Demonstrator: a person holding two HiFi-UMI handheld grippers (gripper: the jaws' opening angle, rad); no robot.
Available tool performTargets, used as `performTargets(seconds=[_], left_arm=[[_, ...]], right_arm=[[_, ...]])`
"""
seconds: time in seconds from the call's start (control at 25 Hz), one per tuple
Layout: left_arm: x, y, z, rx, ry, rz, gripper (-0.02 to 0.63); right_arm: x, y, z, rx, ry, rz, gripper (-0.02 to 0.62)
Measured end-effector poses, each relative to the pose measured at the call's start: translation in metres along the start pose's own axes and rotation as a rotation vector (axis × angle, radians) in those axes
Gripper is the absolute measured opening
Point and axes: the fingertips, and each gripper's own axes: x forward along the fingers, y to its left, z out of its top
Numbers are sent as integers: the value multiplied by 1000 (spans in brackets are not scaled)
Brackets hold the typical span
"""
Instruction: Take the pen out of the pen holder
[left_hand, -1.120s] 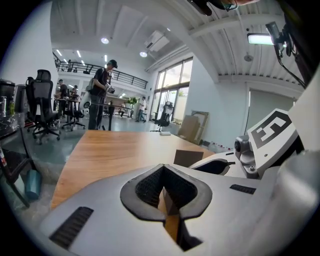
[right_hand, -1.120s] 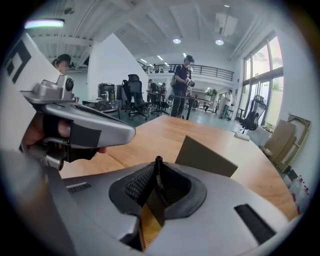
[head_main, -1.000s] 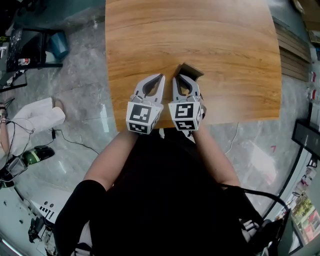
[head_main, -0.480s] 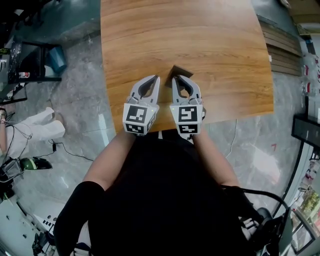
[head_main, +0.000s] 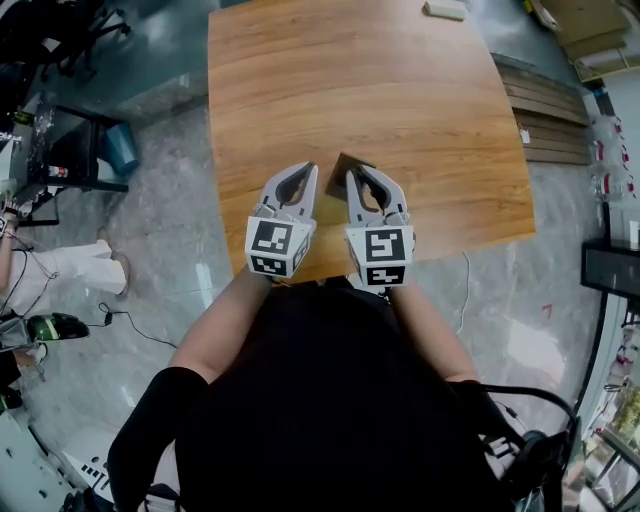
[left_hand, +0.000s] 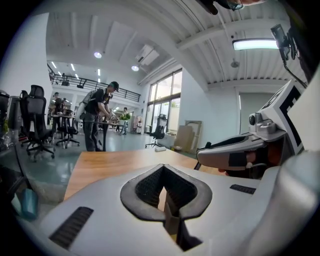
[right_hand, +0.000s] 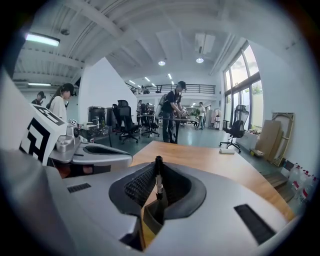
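A dark brown pen holder (head_main: 343, 163) stands on the wooden table (head_main: 400, 90), near its front edge. My left gripper (head_main: 305, 172) and right gripper (head_main: 355, 175) lie side by side, tips almost at the holder, one on each side. Both are shut with nothing between the tips. In the right gripper view a black pen (right_hand: 158, 180) stands upright in the holder (right_hand: 152, 215), seen through the gap behind the right gripper's (right_hand: 158, 162) closed tips. In the left gripper view an edge of the holder (left_hand: 171, 220) shows through the left gripper's (left_hand: 162, 169) gap.
A small white object (head_main: 443, 10) lies at the table's far edge. Left of the table stands a dark desk with a blue bin (head_main: 118, 150). Stacked wooden boards (head_main: 545, 115) lie on the floor at the right. People and office chairs (right_hand: 125, 125) are beyond the table.
Both grippers stay shut and side by side at the holder. The head view has shifted, so the table's far edge now shows.
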Motion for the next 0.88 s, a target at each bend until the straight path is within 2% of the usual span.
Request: performTargets(seconds=[0.2, 0.36, 0.88], left_arm=[[-6, 2, 14, 6, -22, 10, 2], [-10, 5, 14, 2, -24, 21, 0], [7, 14, -18, -35, 41, 25, 2]], right_arm=[[-13, -1, 23, -5, -39, 6, 43], [-14, -1, 22, -7, -38, 6, 43], [29, 0, -38, -3, 84, 32, 43]])
